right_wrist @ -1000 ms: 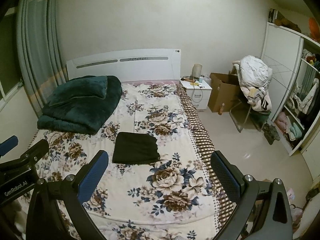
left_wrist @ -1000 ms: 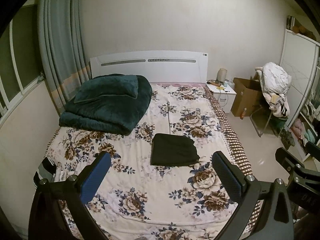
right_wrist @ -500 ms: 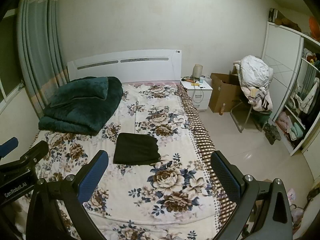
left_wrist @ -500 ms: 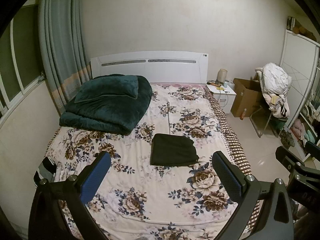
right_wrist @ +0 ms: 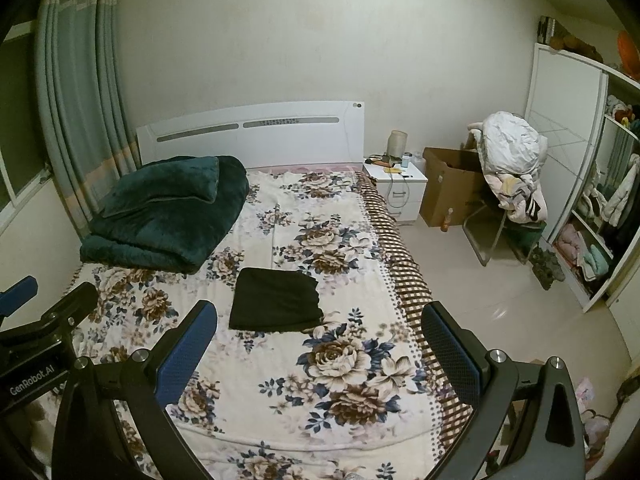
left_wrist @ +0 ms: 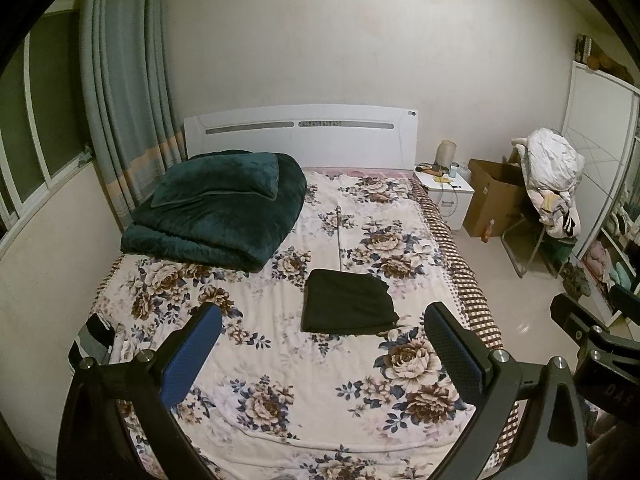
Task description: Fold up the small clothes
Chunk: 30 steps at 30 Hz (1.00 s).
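Both the left gripper (left_wrist: 322, 344) and the right gripper (right_wrist: 318, 342) are spread wide and empty, so they should descend slowly toward the folded dark garment (left_wrist: 348, 306) lying ahead.

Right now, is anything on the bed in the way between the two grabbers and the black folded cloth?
No, nothing visible. Only flowered bedspread lies between the open left gripper, the open right gripper and the black cloth. The green blanket sits farther back, beyond the cloth.
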Tool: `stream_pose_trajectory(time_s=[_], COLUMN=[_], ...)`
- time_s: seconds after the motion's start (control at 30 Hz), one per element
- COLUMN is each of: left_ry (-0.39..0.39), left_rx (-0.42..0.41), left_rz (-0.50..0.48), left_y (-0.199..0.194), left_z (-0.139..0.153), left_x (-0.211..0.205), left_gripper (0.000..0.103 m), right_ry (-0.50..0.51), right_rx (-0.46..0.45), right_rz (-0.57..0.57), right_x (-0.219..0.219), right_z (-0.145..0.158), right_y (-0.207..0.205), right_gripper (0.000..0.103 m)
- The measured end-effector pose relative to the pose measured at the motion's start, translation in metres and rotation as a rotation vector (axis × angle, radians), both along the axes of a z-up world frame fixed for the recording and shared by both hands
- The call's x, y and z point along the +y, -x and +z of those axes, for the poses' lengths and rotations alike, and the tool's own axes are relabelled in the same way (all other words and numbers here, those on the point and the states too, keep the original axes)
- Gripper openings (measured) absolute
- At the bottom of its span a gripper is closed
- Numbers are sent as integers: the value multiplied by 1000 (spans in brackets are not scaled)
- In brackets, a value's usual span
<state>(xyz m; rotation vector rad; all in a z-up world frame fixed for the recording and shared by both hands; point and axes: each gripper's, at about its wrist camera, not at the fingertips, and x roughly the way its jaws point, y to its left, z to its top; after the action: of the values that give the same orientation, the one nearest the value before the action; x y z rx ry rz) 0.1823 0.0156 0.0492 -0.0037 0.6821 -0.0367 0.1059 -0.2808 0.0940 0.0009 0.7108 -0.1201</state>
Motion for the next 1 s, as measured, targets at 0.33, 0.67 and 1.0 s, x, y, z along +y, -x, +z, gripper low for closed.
stream_pose_trajectory(time_s=[0.33, 0.67, 1.0], left_ry=[0, 0, 2], left_rx=[-1, -2, -7], left_rz=[-2, -1, 0], left_y=[1, 1, 3], left_z=[1, 6, 7], left_x=[-1, -7, -9], left_gripper=[103, 103, 103], right_ry=[-4, -6, -5], right_rx=[-1, -7, -8], right_rz=[1, -6, -13], right_x=[3, 4, 4], right_z=[5, 7, 6], right_y=[-6, -5, -1], right_gripper=[103, 103, 103])
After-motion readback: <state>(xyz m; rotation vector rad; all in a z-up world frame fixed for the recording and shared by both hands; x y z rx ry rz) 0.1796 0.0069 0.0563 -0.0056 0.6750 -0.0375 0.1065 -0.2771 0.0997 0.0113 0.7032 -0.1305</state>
